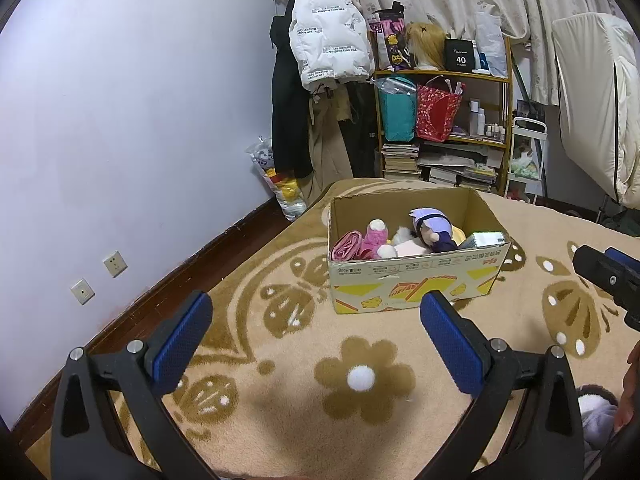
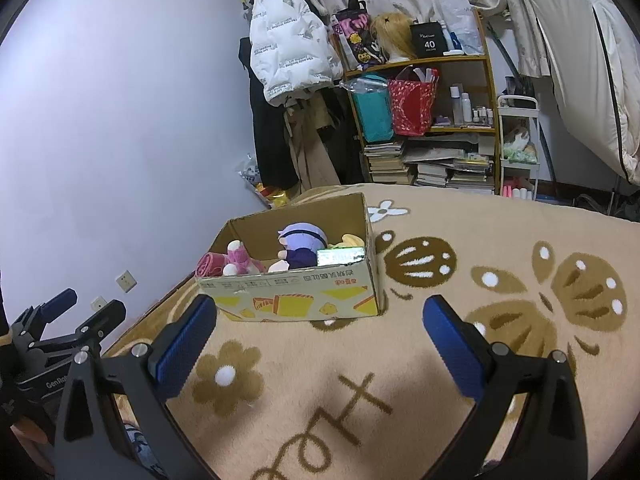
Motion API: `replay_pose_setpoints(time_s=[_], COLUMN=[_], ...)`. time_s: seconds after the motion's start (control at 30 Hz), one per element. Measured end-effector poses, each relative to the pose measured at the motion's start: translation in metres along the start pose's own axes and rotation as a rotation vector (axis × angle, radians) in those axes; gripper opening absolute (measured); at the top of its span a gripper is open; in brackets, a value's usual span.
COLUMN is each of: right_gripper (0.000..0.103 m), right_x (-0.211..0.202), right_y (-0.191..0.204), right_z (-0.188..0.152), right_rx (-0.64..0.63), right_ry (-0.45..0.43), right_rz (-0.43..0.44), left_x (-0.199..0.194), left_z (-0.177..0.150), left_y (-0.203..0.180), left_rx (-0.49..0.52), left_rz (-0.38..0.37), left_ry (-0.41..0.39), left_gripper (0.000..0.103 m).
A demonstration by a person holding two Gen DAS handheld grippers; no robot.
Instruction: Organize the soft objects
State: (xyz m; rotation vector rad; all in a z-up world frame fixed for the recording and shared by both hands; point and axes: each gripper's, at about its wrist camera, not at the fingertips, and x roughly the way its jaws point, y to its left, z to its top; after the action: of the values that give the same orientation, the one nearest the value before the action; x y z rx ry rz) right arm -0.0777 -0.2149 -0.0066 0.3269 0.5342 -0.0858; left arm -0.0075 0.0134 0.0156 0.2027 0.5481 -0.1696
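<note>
An open cardboard box (image 1: 416, 284) (image 2: 296, 300) stands on the beige flowered blanket. Inside lie a purple-haired doll (image 1: 434, 230) (image 2: 302, 246), a pink plush (image 1: 376, 238) (image 2: 240, 256), a rolled pink cloth (image 1: 344, 246) (image 2: 208, 266) and a small green-white carton (image 1: 486, 239) (image 2: 340, 257). My left gripper (image 1: 316, 338) is open and empty, low over the blanket in front of the box. My right gripper (image 2: 320, 342) is open and empty, also in front of the box. The right gripper shows at the right edge of the left wrist view (image 1: 608, 276); the left one at the left edge of the right wrist view (image 2: 68, 320).
A wall (image 1: 120, 120) with sockets runs along the left. Behind the bed stand a shelf (image 1: 444, 120) with bags and books, hanging coats (image 1: 324, 40), a white cart (image 1: 526, 156) and curtains. A soft whitish item (image 1: 596, 412) lies at the lower right by my hand.
</note>
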Motion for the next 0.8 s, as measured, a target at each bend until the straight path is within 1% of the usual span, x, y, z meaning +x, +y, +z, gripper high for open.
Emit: replay_pose_setpoints(time_s=[0.8], right_gripper=[0.103], right_x=[-0.0002], right_y=[-0.0047], right_z=[-0.0016], right_rx=[-0.003], right_ry=[0.006], right_rz=[-0.005], left_x=[0.0000], left_z=[-0.0007], left_y=[-0.0019], left_rx=[0.011], left_rz=[-0.001], left_ry=[0.008], left_gripper=[0.103])
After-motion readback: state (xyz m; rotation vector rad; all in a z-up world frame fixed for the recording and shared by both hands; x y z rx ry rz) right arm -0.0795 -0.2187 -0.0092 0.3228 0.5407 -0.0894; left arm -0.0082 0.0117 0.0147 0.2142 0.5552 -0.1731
